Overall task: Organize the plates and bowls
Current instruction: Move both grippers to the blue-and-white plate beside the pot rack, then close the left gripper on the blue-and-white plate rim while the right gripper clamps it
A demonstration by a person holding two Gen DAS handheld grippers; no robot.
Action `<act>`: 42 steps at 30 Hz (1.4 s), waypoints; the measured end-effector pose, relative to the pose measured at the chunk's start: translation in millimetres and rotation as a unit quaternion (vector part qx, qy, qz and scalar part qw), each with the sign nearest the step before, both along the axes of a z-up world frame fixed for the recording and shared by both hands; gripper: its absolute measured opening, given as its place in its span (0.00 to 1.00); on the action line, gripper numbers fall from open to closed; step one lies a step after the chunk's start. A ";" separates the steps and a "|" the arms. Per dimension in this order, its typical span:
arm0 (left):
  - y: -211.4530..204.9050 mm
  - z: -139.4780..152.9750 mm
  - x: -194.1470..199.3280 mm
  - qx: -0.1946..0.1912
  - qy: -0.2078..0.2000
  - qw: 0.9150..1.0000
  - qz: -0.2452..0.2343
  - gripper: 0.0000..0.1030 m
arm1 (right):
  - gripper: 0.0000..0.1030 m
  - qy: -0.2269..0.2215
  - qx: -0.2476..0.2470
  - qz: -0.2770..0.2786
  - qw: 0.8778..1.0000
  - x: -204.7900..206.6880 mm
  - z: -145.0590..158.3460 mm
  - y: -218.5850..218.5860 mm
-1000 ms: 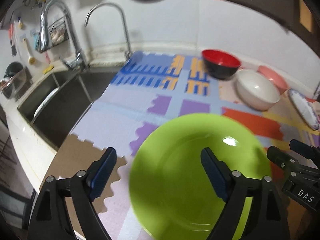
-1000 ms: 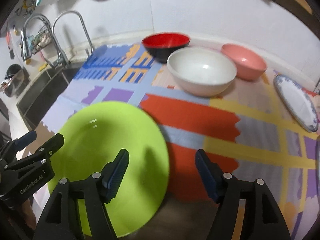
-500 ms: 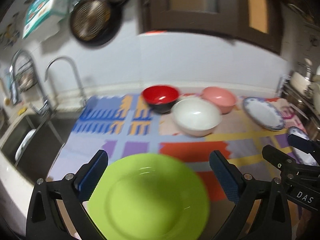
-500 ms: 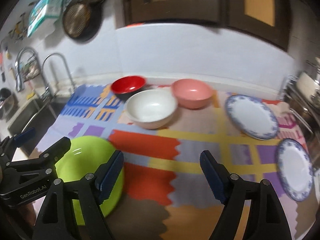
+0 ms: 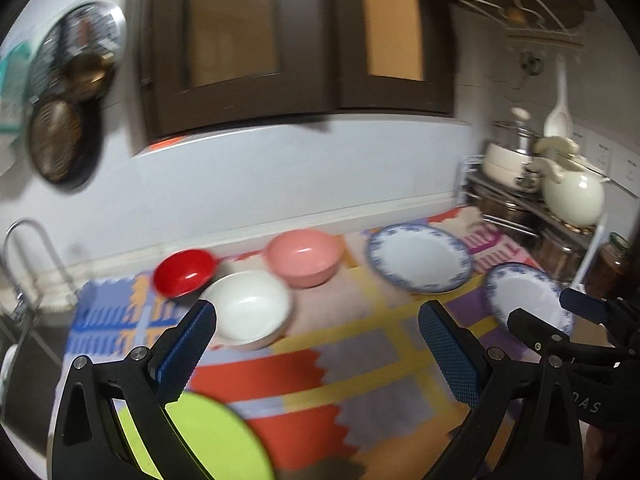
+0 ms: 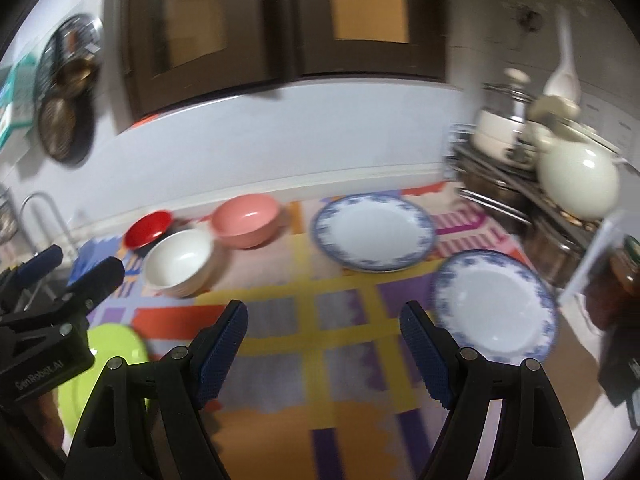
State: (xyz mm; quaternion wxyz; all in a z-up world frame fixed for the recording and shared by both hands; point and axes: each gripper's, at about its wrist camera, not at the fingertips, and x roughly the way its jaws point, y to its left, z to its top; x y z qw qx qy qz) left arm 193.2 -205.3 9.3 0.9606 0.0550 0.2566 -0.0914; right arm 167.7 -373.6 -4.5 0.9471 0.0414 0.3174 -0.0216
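Both hand-held grippers have been drawn back and lifted from the green plate (image 5: 208,436) since the earlier frames, so that far more of the desk (image 6: 332,432) is now taken in. Earlier the plate filled the lower part of the left view, between the fingers; now only its upper part is seen at the bottom left, flat on the patterned mat (image 5: 360,360), which suggests it has been set down at the sink end.

The left hand-held gripper (image 5: 316,356) is spread wide and nothing is held; its jaws have just been opening. The right hand-held gripper (image 6: 324,350) is also parted and empty, with only the mat between its pads; its jaws too have just been opening. Each is seen at the edge of the other's view, so they are carried side by side.

Toward the wall, the red bowl (image 5: 184,272), white bowl (image 5: 248,310) and pink bowl (image 5: 304,256) are grouped close together. The white one is in front, its rim hiding part of the red one; whether they touch cannot be told. To their right, two blue-rimmed plates are laid flat and apart: the far plate (image 6: 372,232) near the wall and the near plate (image 6: 494,306) just ahead of the right finger. None is stacked yet, so most of the sorting is judged to remain. The near plate is judged the likeliest next pick for the right side.
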 end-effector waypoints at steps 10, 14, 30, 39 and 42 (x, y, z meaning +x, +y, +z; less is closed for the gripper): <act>-94.8 -4.1 32.5 0.002 0.028 0.996 -0.084 1.00 | 0.77 -0.006 0.012 -0.102 0.995 -5.0 -6.4 -89.4; -130.0 -14.3 45.5 0.004 0.050 0.993 -0.110 1.00 | 0.77 -0.006 0.011 -0.139 0.990 -6.4 -11.5 -120.9; -236.1 -80.6 103.2 0.016 0.160 0.972 -0.169 0.93 | 0.77 0.045 0.030 -0.243 0.968 12.4 -66.0 -217.0; -268.5 -127.2 132.7 0.034 0.216 0.960 -0.173 0.86 | 0.76 0.082 0.048 -0.267 0.959 31.1 -107.9 -248.2; -276.4 -136.1 141.8 0.031 0.231 0.956 -0.176 0.82 | 0.76 0.090 0.052 -0.274 0.956 37.5 -117.1 -257.5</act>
